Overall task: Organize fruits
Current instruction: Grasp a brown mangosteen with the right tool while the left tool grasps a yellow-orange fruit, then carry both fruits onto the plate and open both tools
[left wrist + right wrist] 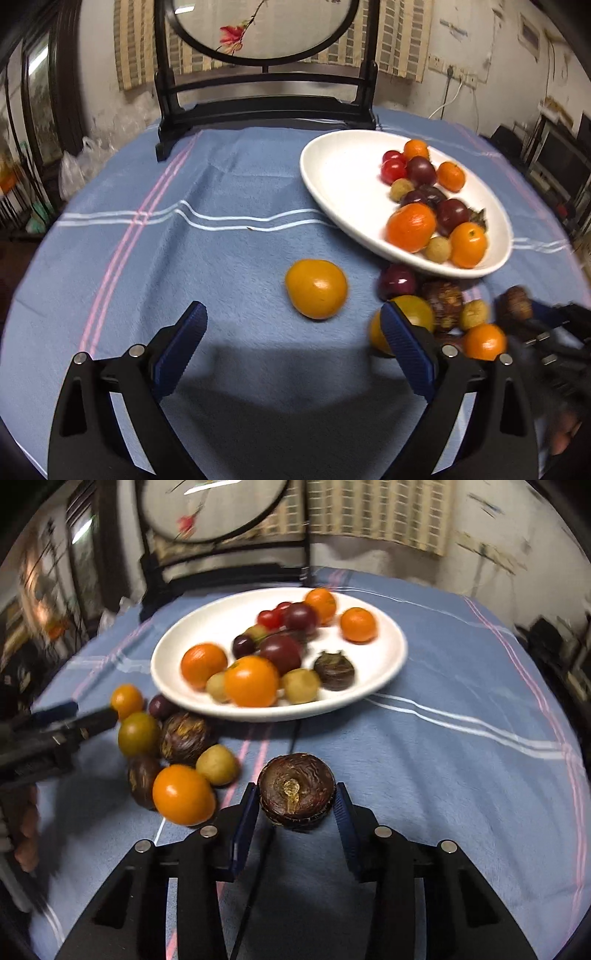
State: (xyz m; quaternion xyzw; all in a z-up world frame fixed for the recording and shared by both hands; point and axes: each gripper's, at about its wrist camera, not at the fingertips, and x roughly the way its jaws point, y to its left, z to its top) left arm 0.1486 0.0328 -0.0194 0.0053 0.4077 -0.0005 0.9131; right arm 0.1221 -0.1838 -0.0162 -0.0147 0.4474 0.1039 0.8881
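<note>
A white oval plate (332, 177) (384, 653) on the blue cloth holds several oranges, dark plums, red cherry tomatoes and pale longans. My left gripper (291, 310) is open just above the cloth, and a yellow-orange fruit (316, 288) lies just beyond its fingertips. A loose heap of fruit (443, 302) (184, 738) lies in front of the plate, beside the left gripper's right finger (402, 339). My right gripper (296, 794) is shut on a dark brown wrinkled fruit (297, 782), both pads against its sides. The left wrist view shows that same fruit (515, 302) blurred at the right edge.
A dark wooden stand (266, 107) with a round painted screen stands at the table's far edge behind the plate. The blue striped cloth (221, 184) covers the round table. A person's hand (26, 834) shows at the lower left behind the left gripper (55, 716).
</note>
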